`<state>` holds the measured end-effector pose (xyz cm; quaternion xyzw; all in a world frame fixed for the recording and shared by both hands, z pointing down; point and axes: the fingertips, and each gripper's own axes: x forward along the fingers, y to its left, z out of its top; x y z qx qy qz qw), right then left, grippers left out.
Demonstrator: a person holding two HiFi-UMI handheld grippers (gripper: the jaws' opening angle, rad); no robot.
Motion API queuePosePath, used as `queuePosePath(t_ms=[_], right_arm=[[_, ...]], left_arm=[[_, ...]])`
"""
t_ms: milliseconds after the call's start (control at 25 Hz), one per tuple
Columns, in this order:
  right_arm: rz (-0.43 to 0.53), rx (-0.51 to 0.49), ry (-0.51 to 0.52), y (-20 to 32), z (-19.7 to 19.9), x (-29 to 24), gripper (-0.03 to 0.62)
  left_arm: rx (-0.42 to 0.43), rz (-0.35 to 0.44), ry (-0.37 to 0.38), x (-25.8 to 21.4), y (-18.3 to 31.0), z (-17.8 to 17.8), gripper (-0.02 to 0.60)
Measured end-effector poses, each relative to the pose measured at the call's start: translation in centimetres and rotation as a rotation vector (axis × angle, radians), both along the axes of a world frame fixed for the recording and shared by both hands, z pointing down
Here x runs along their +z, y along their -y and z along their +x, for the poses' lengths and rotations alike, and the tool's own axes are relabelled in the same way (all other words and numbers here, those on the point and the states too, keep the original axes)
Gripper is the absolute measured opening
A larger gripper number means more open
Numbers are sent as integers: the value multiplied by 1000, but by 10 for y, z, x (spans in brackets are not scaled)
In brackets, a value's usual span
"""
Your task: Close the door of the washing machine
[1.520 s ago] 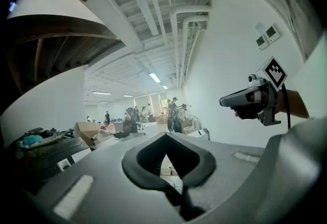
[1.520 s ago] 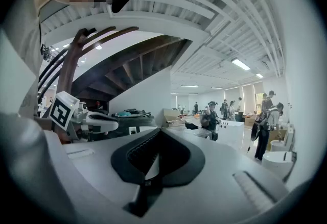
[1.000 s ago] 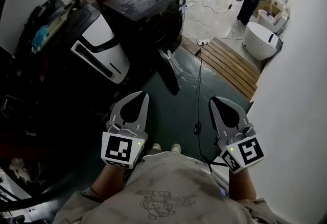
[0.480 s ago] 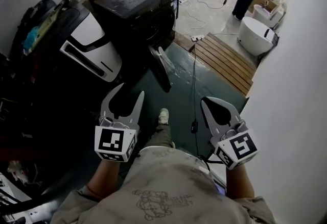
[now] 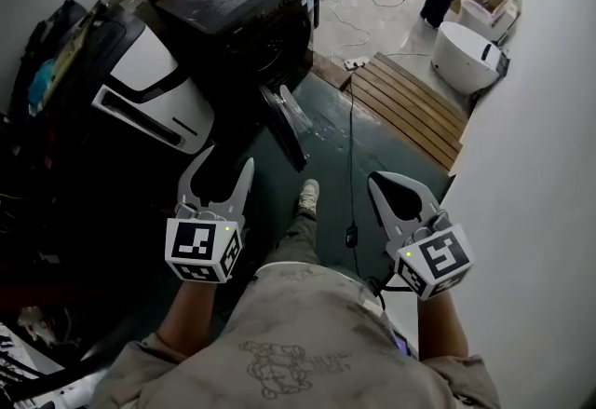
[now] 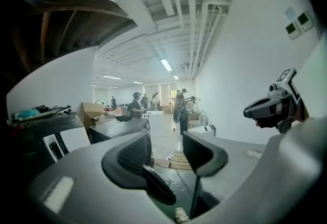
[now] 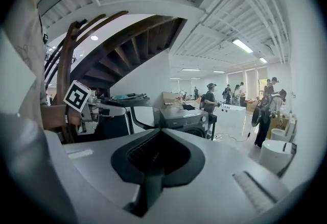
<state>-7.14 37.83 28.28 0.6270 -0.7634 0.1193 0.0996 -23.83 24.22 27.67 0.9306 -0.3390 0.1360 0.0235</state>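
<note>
Before washing machine (image 5: 247, 6) | door (image 5: 282, 126) still ajar | left gripper (image 5: 228, 158) fingers apart | right gripper (image 5: 375, 182) together

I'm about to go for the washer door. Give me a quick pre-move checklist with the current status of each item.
1. Door open and in view: ok. The washing machine door stands swung out from the washing machine.
2. Left gripper free: ok. Its jaws are apart with nothing between them.
3. Right gripper free: ok. Its jaws are together and empty.
4. Contact with the door: not ok. Both grippers are apart from it.
5. Drum opening clear: cannot tell, too dark.
6. Footing: not ok. A cable runs along the floor beside the shoe.
</note>
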Motion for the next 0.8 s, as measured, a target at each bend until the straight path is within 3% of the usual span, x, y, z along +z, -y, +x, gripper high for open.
queuePosePath(t_ms=[440,800], right_arm=[[-82,43,39,96,61,28,28],[-169,37,19,204,106,39,28]], left_arm=[[37,-30,123,38,94,67,219],[10,-152,123,70,203,106,219]])
